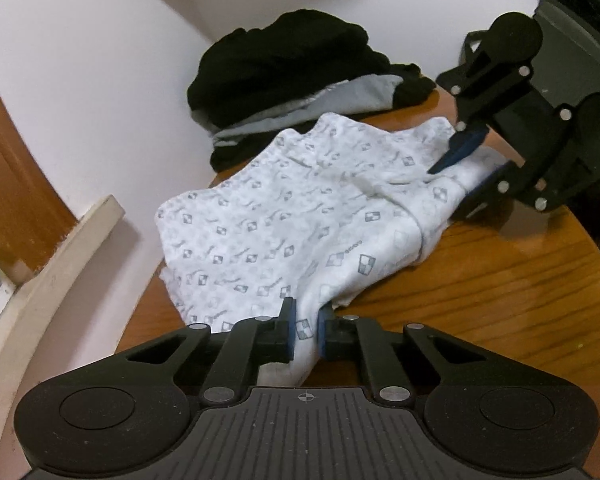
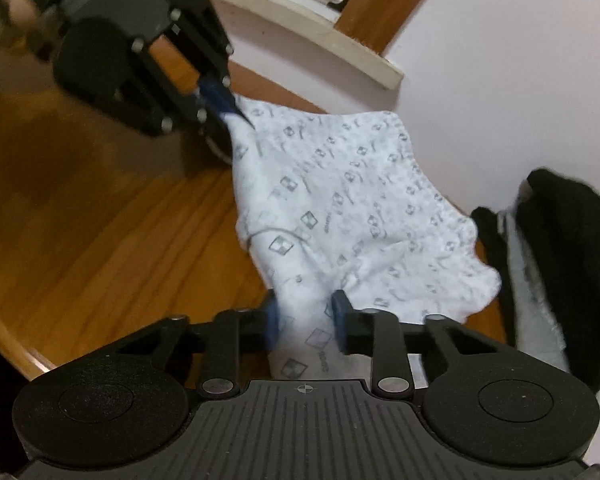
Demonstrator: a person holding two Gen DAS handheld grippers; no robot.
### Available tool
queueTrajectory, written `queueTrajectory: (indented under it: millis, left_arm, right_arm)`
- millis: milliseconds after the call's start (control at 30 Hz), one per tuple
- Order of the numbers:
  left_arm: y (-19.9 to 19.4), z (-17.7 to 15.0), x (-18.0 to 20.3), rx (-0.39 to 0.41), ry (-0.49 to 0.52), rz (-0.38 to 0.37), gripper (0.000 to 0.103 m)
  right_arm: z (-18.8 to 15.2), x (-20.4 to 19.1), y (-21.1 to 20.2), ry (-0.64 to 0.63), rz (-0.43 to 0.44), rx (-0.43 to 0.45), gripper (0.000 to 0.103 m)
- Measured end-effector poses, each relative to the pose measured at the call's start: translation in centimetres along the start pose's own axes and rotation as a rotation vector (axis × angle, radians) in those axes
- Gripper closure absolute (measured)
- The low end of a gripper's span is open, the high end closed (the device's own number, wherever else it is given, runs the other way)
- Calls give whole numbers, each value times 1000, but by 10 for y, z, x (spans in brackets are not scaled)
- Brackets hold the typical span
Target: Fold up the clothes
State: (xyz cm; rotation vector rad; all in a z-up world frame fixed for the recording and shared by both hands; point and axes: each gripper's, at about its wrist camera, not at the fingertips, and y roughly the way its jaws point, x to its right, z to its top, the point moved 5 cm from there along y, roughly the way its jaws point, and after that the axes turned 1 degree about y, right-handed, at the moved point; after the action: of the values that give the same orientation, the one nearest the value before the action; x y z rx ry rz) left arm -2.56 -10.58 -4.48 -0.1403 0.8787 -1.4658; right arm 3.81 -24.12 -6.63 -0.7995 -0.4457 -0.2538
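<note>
Wooden table (image 1: 480,280) against white wall. Patterned white garment (image 1: 284,216) lying rumpled, strung between both tools. Left gripper (image 1: 306,330) clamped on one end; right gripper (image 2: 306,320) apparently closing around the opposite end. Dark clothes pile (image 1: 292,76) just beyond.

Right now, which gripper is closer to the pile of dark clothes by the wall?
Right. The right gripper grips the patterned white cloth at the end beside the pile of dark clothes. The left gripper pinches the cloth's far end.
</note>
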Motion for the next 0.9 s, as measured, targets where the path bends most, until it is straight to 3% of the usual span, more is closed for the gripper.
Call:
queueTrajectory:
  millis: [533, 633, 667, 733, 900]
  left_arm:
    - [-14, -1, -8, 4, -12, 33, 92]
    - [-11, -3, -3, -21, 3, 23, 92]
    - [-11, -4, -3, -24, 3, 19, 92]
    - [-11, -6, -1, -30, 4, 10, 91]
    - [-18, -1, -2, -20, -12, -27, 84]
  right_arm:
    - [-29, 24, -27, -73, -62, -93, 86]
    - [-47, 27, -23, -88, -93, -146, 102]
    - [-53, 31, -22, -87, -109, -157, 101]
    - [-68, 44, -24, -30, -119, -170, 102]
    - [-68, 77, -37, 142, -141, -79, 100]
